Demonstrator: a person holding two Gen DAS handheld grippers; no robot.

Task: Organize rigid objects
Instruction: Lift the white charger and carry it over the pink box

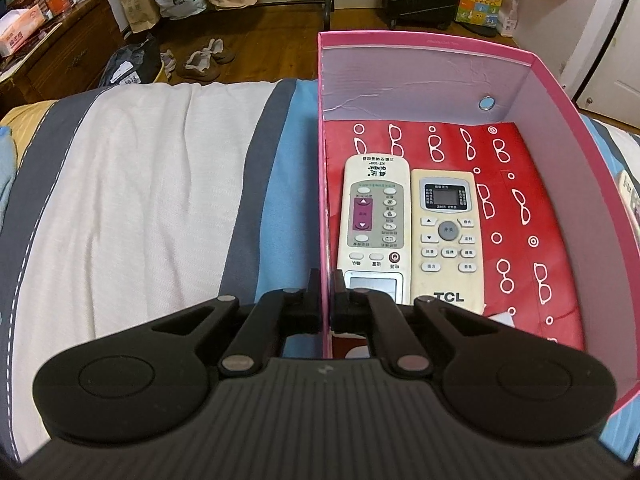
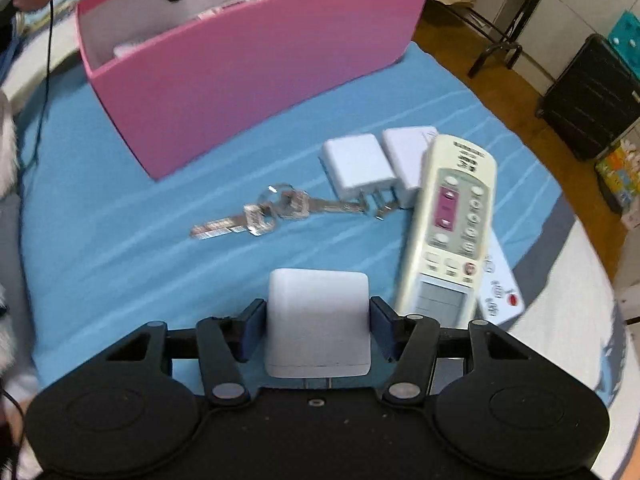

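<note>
White charger block (image 2: 318, 326) sits clamped inside the right gripper (image 2: 318, 330).

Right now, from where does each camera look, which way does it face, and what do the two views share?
Left wrist: sits on the left gripper, shut on the side wall of the pink box; it looks along the wall at two remotes inside.
Right wrist: sits on the right gripper, which holds a white charger; it faces the keys on the blue sheet.
Shared: the pink box.
</note>
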